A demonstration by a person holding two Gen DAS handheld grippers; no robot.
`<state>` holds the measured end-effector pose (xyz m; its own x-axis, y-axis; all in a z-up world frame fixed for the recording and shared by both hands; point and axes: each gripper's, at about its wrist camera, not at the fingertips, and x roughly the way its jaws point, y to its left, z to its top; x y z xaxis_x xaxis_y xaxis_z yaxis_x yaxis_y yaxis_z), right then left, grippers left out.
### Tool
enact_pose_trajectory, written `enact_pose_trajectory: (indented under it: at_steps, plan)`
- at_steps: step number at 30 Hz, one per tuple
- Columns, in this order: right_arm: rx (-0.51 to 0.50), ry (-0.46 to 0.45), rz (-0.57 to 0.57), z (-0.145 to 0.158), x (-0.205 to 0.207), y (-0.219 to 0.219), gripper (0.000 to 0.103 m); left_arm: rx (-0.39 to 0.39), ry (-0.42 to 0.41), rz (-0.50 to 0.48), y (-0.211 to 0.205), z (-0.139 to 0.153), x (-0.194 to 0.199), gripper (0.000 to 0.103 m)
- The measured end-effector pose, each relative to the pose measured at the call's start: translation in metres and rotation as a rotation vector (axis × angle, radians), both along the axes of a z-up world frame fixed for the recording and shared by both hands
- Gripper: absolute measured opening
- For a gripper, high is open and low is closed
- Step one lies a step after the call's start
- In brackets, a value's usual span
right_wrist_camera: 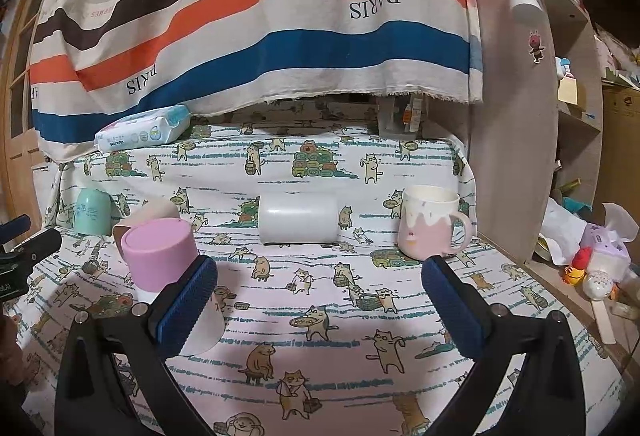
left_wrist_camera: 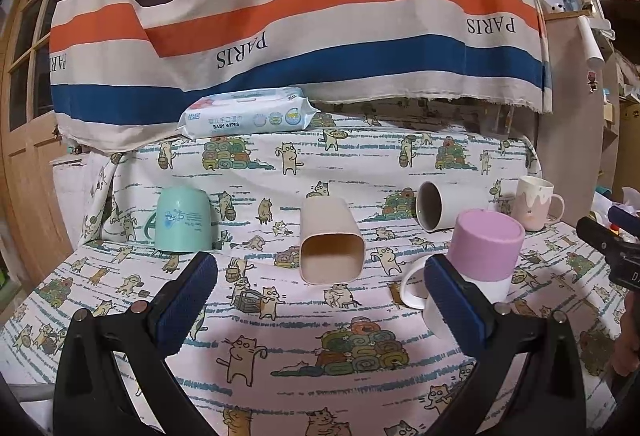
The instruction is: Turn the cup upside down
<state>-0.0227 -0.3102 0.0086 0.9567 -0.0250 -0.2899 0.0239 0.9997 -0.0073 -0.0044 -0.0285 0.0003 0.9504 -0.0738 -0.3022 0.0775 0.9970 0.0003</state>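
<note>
Left gripper (left_wrist_camera: pixel 320 296) spread wide, nothing between the blue pads (left_wrist_camera: pixel 188 300), hovering low over the near part of the cat-print tablecloth (left_wrist_camera: pixel 280 368)

Right gripper (right_wrist_camera: pixel 320 300) likewise spread wide, holding nothing, pads (right_wrist_camera: pixel 456 308) apart over the cloth

Pink-and-white cup (left_wrist_camera: pixel 476 268) standing mouth-down toward the near right of the tabletop in the left wrist view, pink base up, white handle (left_wrist_camera: pixel 408 284) pointing left; right pad of the left gripper in front of its lower body, contact not clear. Same cup (right_wrist_camera: pixel 160 256) in the right wrist view at near left, just behind the left pad of the right gripper, touching or not impossible to tell

Beige square cup (left_wrist_camera: pixel 332 240) lying on its side near the middle of the tabletop, open mouth facing the left camera. Mint-green mug (left_wrist_camera: pixel 182 218) upside down toward the back left edge, handle at its left. White cylindrical cup (right_wrist_camera: pixel 298 218) on its side toward the back, mouth to the left, dark inside seen from the left wrist. Pink drip-glaze mug (right_wrist_camera: pixel 430 226) upright near the back right corner, handle to the right

Pack of baby wipes (left_wrist_camera: pixel 248 115) on the raised ledge behind the tabletop, at its left. Striped cloth (left_wrist_camera: pixel 300 15) hanging behind and above the ledge, lettered "PARIS"

Wooden shelf unit (right_wrist_camera: pixel 516 155) just beyond the right edge
</note>
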Motion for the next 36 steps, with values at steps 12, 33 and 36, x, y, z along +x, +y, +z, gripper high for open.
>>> enact_pose_trajectory:
  at_steps: [12,33,36]
  plan:
    - [-0.002,0.001,0.006,0.0002,0.0002,0.0006,0.103,0.0,-0.001,0.003,0.0001,0.0002,-0.0003,0.103]
    - [-0.003,0.001,0.023,-0.0003,-0.0001,0.0029,0.103,-0.001,0.0,0.006,0.0015,-0.0002,0.0004,0.103]
    - [-0.002,0.001,0.023,-0.0003,-0.0002,0.0031,0.103,0.0,0.002,0.007,0.0016,-0.0002,0.0005,0.103]
